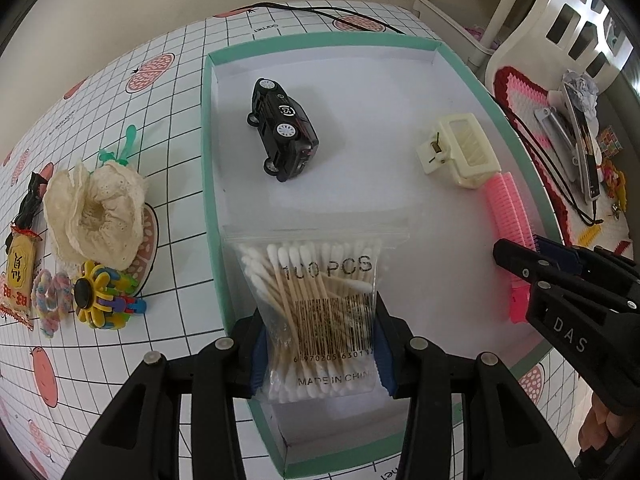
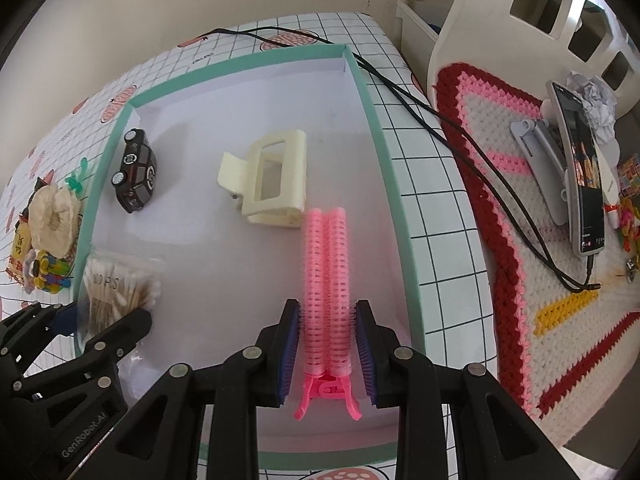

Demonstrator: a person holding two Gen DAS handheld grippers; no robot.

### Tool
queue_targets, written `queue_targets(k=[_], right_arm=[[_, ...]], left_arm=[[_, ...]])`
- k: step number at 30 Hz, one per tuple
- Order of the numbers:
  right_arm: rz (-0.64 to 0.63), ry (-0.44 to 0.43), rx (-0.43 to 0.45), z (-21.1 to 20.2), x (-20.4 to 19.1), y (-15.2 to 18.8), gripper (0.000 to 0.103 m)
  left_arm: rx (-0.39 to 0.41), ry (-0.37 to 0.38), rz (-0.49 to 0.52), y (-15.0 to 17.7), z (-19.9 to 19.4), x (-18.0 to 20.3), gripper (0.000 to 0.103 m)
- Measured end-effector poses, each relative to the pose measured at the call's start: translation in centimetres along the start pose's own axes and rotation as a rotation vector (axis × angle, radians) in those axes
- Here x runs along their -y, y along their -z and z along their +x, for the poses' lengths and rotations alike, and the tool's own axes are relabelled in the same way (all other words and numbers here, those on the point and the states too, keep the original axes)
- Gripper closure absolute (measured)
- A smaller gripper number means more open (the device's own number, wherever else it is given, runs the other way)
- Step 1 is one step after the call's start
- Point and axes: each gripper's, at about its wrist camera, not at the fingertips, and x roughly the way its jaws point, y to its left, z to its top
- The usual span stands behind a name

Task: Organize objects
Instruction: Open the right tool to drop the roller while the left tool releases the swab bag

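Left gripper (image 1: 318, 350) clamped on a clear bag of cotton swabs (image 1: 320, 312); blue pads pressed into both side edges, bag reaching forward from the fingertips and lying inside the teal-rimmed white tray (image 1: 208, 168). Ahead of that gripper and slightly to its left, a black toy car (image 1: 284, 130) lay on its side on the tray floor. Further ahead to its right sat a cream claw hair clip (image 1: 460, 150). Right gripper (image 2: 326, 350) stood with its pads close on either side of a pink hair roller clip (image 2: 326, 280); whether the pads actually squeezed it could not be told. Roller extended straight forward from the fingertips, its far end just beside the cream clip. Outside the tray, left of the left gripper, lay a cream lace scrunchie (image 1: 96, 216) and a bright flower toy (image 1: 100, 296).
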Motion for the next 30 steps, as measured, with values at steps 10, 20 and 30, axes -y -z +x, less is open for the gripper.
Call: queue_targets(k=[10,20,30], right_arm=[[-0.002,0.003,0.012,-0.9,0.2,-0.1,0.071],[-0.021,0.003,0.044,-2.7,0.2,-0.1,0.064],[-0.028,0.004,0.099,-4.5,-1.1,-0.9,0.065]], left_arm=[[0.005,0.012,0.029,-0.2,-1.0,0.4,0.048],[0.058,0.024,0.028,-0.5,-3.3,-0.4,0.046],[0.139,0.022,-0.009,-0.9,-6.3,-2.0,0.046]])
